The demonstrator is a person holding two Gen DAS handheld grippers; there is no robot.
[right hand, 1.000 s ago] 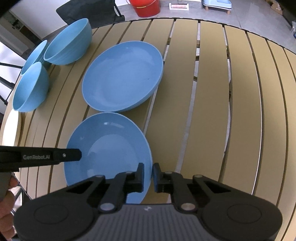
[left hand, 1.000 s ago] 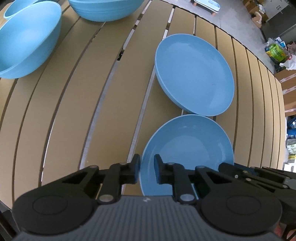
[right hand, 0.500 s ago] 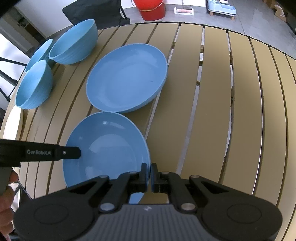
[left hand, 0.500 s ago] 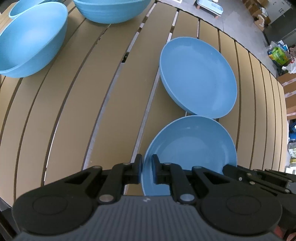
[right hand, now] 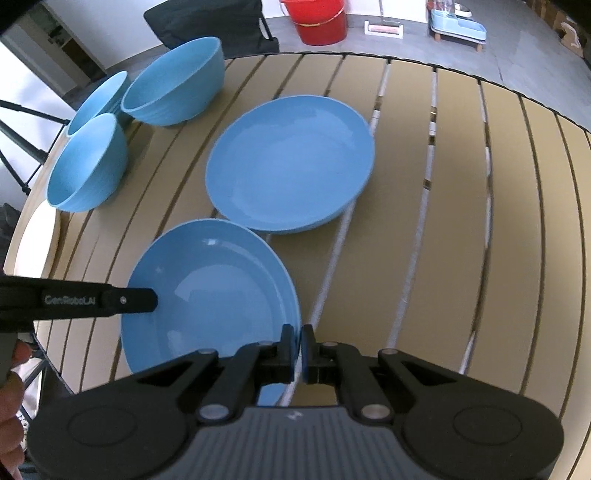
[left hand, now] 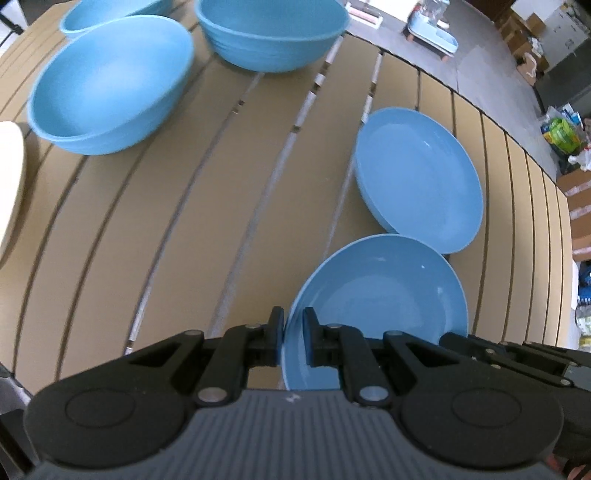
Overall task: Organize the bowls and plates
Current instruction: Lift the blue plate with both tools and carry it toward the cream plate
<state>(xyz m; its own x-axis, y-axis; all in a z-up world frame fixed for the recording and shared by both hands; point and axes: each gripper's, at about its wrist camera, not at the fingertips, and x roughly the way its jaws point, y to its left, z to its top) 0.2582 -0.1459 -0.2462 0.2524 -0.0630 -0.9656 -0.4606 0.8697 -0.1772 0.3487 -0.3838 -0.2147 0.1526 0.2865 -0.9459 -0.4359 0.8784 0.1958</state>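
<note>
Both grippers are shut on the rim of the near blue plate (left hand: 384, 295), which is lifted above the slatted table; it also shows in the right wrist view (right hand: 214, 291). My left gripper (left hand: 293, 332) pinches its left edge. My right gripper (right hand: 298, 341) pinches its right edge. The left gripper's finger shows from the side in the right wrist view (right hand: 125, 301). A second blue plate (left hand: 417, 177) lies on the table just beyond, also in the right wrist view (right hand: 291, 166). Three blue bowls stand at the far left: (right hand: 88, 162), (right hand: 177, 81), (right hand: 99, 101).
The round tan slatted table (right hand: 461, 184) extends to the right of the plates. A red bucket (right hand: 317, 16) and a dark chair (right hand: 210, 18) stand on the floor beyond the table. Boxes and bags (left hand: 561, 129) lie off to the right.
Both grippers closed onto the near plate's rim and raised it. Its far edge now overlaps the second plate's near edge in the left wrist view, and more of the bowls shows.
</note>
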